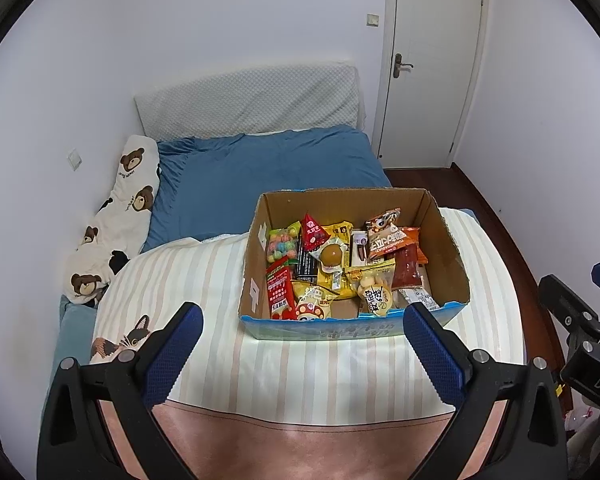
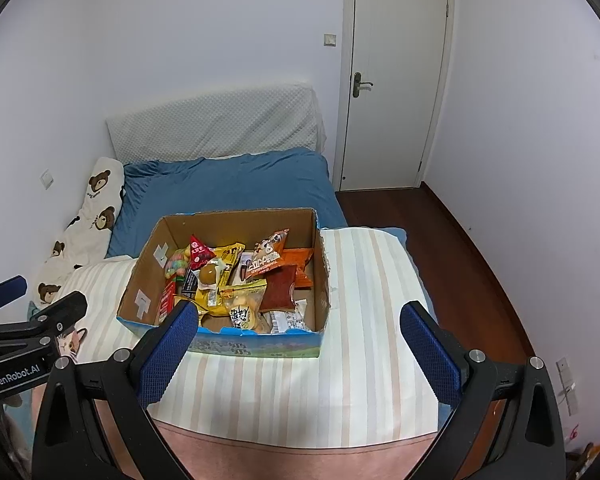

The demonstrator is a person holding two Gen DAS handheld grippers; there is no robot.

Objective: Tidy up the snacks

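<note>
An open cardboard box (image 1: 448, 248) full of mixed snack packets (image 1: 332, 264) stands on a striped blanket on the bed; it also shows in the right wrist view (image 2: 148, 276). Inside are a red packet (image 1: 280, 292), a yellow packet (image 1: 332, 278) and an orange-brown packet (image 1: 406, 266). My left gripper (image 1: 302, 330) is open and empty, held just before the box's near wall. My right gripper (image 2: 300, 330) is open and empty, in front of the box's near right corner. Each gripper shows at the edge of the other's view.
The striped blanket (image 2: 360, 360) covers the near half of the bed. Behind it lie a blue sheet (image 1: 268, 168), a bear-print pillow (image 1: 116, 224) at the left wall and a white headboard cushion (image 1: 252, 100). A closed door (image 2: 392, 80) and wooden floor (image 2: 460, 264) are on the right.
</note>
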